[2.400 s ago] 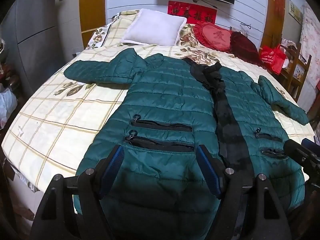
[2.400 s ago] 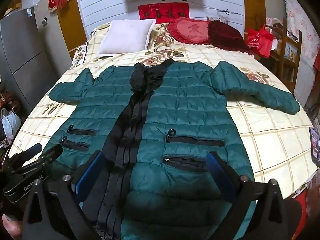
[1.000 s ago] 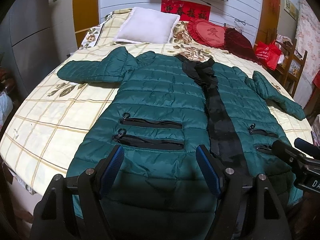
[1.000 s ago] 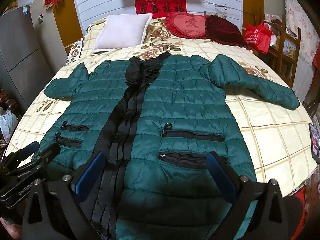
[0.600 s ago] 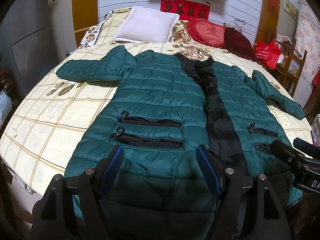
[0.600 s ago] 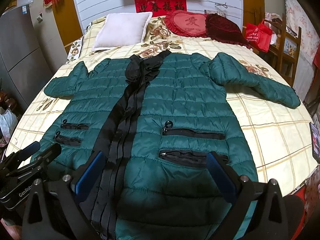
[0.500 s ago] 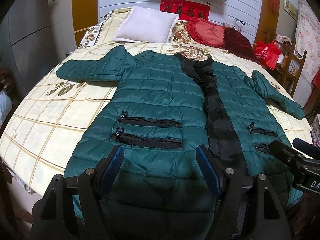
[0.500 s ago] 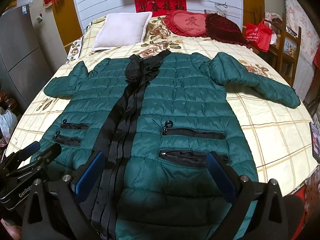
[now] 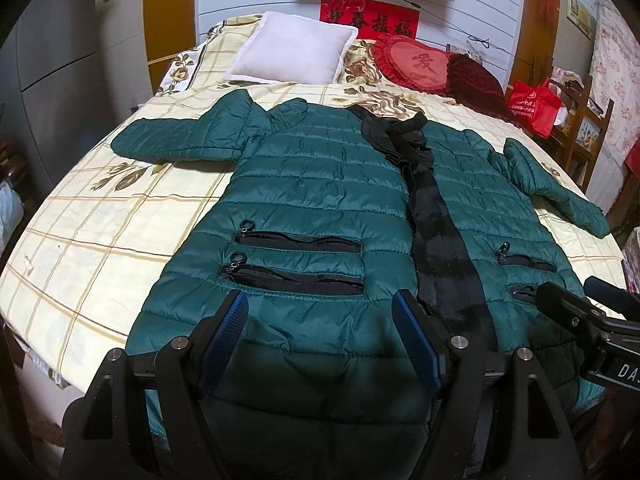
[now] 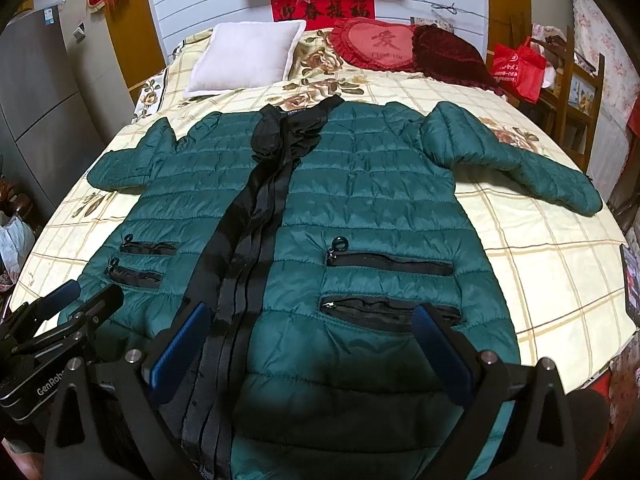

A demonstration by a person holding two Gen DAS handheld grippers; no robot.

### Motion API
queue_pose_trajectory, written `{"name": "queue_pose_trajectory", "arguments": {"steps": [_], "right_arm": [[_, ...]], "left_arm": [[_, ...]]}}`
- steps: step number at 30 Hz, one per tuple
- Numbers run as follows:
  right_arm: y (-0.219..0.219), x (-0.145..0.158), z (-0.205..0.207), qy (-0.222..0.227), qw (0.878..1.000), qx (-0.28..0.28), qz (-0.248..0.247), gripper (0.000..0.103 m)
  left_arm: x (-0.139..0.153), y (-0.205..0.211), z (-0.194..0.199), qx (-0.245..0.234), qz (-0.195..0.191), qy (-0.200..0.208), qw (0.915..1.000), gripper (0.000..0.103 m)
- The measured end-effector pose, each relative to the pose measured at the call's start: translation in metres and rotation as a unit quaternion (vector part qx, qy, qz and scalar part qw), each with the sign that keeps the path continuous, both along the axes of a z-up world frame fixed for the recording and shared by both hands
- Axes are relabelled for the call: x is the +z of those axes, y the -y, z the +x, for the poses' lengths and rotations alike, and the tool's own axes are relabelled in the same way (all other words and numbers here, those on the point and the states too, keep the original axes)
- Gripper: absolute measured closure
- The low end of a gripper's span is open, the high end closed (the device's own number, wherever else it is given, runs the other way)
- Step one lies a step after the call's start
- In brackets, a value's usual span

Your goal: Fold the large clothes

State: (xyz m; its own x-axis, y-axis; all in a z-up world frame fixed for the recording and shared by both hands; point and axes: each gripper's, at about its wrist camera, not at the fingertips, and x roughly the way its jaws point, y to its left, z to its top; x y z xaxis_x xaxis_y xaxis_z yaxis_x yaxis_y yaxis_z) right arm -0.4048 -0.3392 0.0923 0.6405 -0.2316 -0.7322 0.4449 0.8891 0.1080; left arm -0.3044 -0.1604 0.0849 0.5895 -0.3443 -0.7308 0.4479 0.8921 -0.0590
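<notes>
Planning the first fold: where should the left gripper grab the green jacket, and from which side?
Grip the left sleeve's cuff, coming in from the bed's outer edge. The jacket lies flat, front up, and that sleeve sticks straight out, so it probably folds inward easily. The left gripper is open.

A green quilted jacket (image 9: 320, 184) lies flat and face up on the bed (image 9: 100, 232), sleeves spread, black front strip closed.

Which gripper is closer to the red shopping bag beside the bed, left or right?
Right. The right gripper hovers over the coat half on the red bag's side; the left gripper hovers over the far half.
</notes>
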Motion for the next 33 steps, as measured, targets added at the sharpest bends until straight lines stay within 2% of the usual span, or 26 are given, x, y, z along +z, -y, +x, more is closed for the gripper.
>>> {"name": "queue_pose_trajectory", "arguments": {"steps": [9, 33], "right_arm": [[-0.001, -0.002, 0.005, -0.017, 1.0, 0.004, -0.001, 0.001], [0.0, -0.012, 0.016, -0.025, 1.0, 0.011, 0.002, 0.001]], "left_arm": [[-0.004, 0.003, 0.001, 0.002, 0.005, 0.001, 1.0, 0.034], [-0.008, 0.002, 0.013, 0.004, 0.007, -0.002, 1.0, 0.034]]}}
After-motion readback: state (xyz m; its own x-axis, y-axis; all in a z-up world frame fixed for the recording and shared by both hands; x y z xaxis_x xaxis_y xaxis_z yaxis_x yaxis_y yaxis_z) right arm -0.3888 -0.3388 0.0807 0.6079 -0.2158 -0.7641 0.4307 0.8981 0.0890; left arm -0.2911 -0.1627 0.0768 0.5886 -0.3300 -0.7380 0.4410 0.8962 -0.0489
